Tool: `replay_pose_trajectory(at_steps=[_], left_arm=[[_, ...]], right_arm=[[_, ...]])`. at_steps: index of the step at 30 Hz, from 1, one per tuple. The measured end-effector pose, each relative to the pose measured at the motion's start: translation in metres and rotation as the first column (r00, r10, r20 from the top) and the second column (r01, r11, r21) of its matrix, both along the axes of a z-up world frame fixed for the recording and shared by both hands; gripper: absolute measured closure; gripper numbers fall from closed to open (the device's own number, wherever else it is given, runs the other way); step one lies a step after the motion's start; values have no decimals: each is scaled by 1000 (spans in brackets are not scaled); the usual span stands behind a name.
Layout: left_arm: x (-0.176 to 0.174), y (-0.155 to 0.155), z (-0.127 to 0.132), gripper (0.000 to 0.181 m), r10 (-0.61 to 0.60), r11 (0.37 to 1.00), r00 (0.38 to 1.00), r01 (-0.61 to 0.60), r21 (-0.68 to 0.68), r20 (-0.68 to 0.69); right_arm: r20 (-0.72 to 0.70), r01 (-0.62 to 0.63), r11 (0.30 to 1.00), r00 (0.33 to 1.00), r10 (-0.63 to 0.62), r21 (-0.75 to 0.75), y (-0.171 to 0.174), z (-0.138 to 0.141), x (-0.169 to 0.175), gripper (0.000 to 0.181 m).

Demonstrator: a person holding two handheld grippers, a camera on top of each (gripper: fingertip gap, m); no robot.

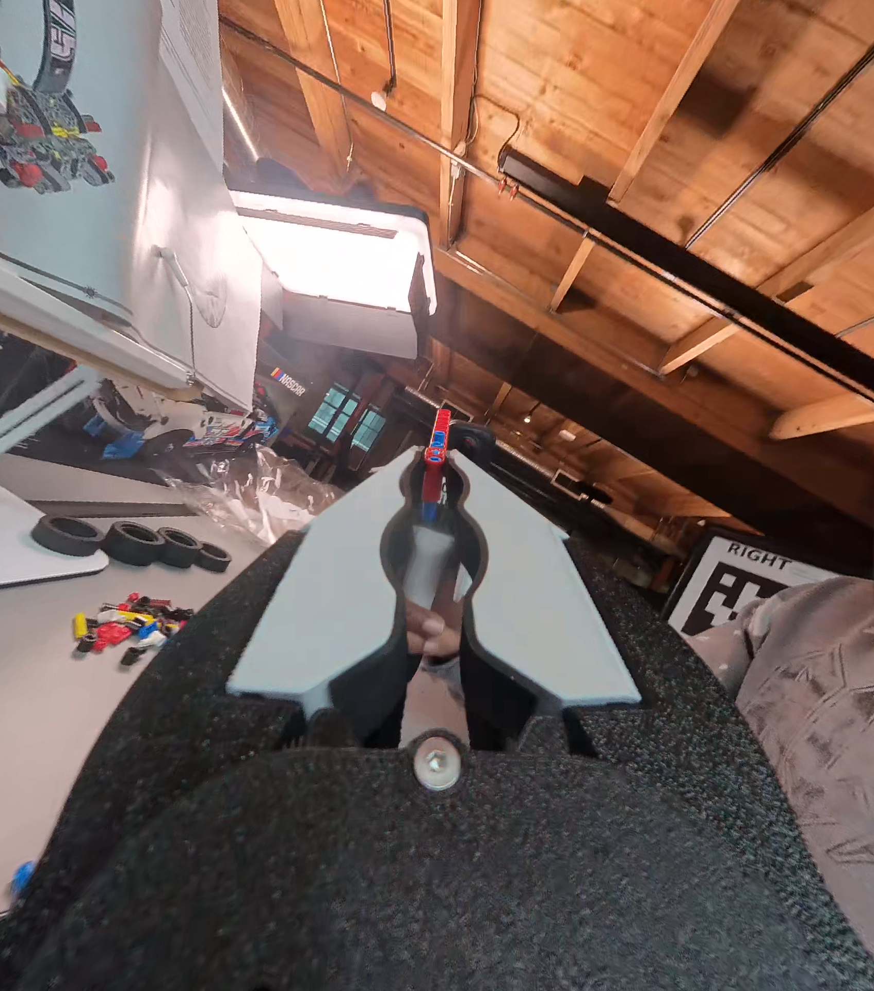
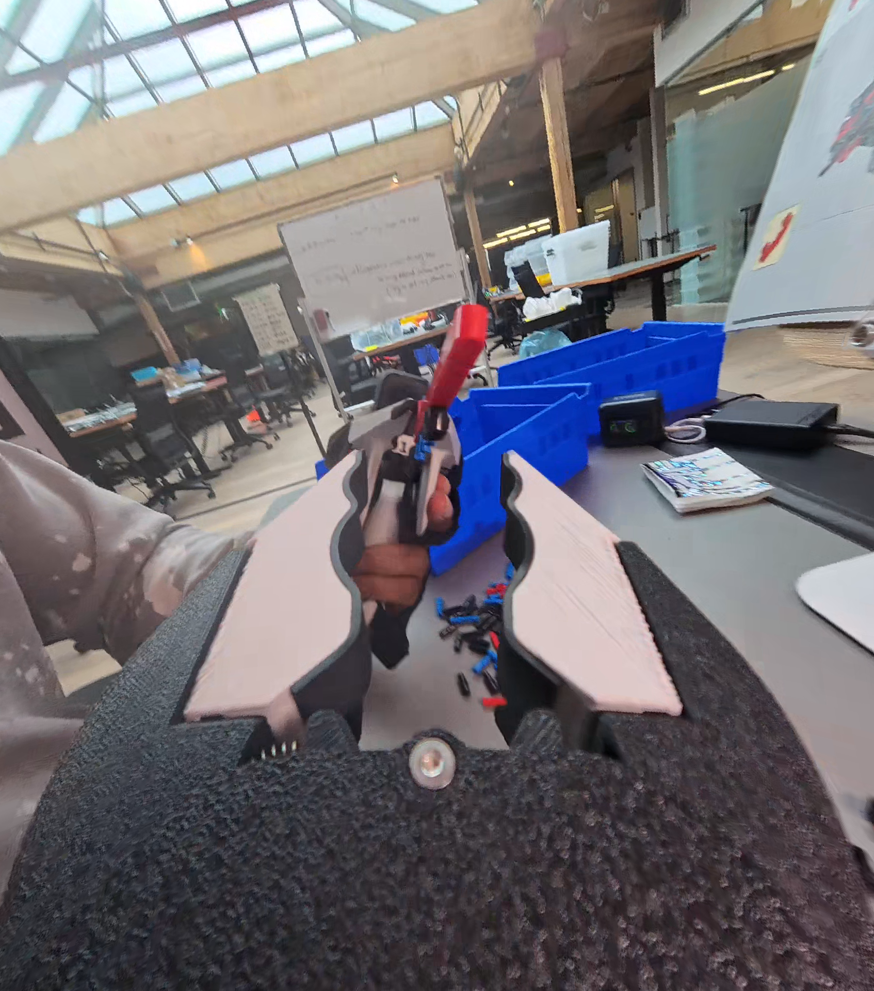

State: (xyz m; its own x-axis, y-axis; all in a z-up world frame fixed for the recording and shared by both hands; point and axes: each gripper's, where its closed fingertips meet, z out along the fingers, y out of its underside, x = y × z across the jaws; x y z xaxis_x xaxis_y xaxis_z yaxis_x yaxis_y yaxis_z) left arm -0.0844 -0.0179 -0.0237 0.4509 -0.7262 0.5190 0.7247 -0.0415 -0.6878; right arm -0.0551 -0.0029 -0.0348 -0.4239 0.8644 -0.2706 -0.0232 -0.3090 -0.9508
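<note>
My left gripper (image 1: 435,456) is shut on a red beam (image 1: 441,429) with blue pins, held up in the air with its end poking out past the tips. The right wrist view shows that same gripper (image 2: 413,429) in a person's hand, with the red beam (image 2: 457,354) standing up out of it. My right gripper (image 2: 432,464) is open and empty, its pink fingers (image 2: 290,579) spread wide just short of the left gripper. Below lies a scatter of small blue, black and red pins (image 2: 472,622) on the grey table (image 2: 692,590).
Black tyres (image 1: 129,541), a pile of small coloured pieces (image 1: 129,627) and a clear plastic bag (image 1: 263,498) lie by an instruction sheet on a white stand (image 1: 75,214). Blue bins (image 2: 612,364), a booklet (image 2: 708,477) and black devices (image 2: 770,423) sit at the right. Across from one pair of fingers to the other is roughly 4 centimetres.
</note>
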Motion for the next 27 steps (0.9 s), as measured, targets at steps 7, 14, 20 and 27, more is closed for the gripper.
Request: replay_pose_trajectory(at_steps=[7,14,20,27], left_arm=[[25,-6,1,177,-69,997,997,70,39,-27],[51,-8,-25,175,-129,992,911,120,-47,-392],[62,-6,-44,176,-142,989,833,104,-102,-534],[60,-8,-31,177,-141,990,872,124,-67,-468]], right_arm=[[-107,6,999,994,-12,-48,-19,13,-3,175],[117,-170,978,981,156,120,-21,-10,19,174],[180,-194,972,969,170,130,-23,-19,22,174],[117,-177,978,979,164,113,-26,-7,21,172]])
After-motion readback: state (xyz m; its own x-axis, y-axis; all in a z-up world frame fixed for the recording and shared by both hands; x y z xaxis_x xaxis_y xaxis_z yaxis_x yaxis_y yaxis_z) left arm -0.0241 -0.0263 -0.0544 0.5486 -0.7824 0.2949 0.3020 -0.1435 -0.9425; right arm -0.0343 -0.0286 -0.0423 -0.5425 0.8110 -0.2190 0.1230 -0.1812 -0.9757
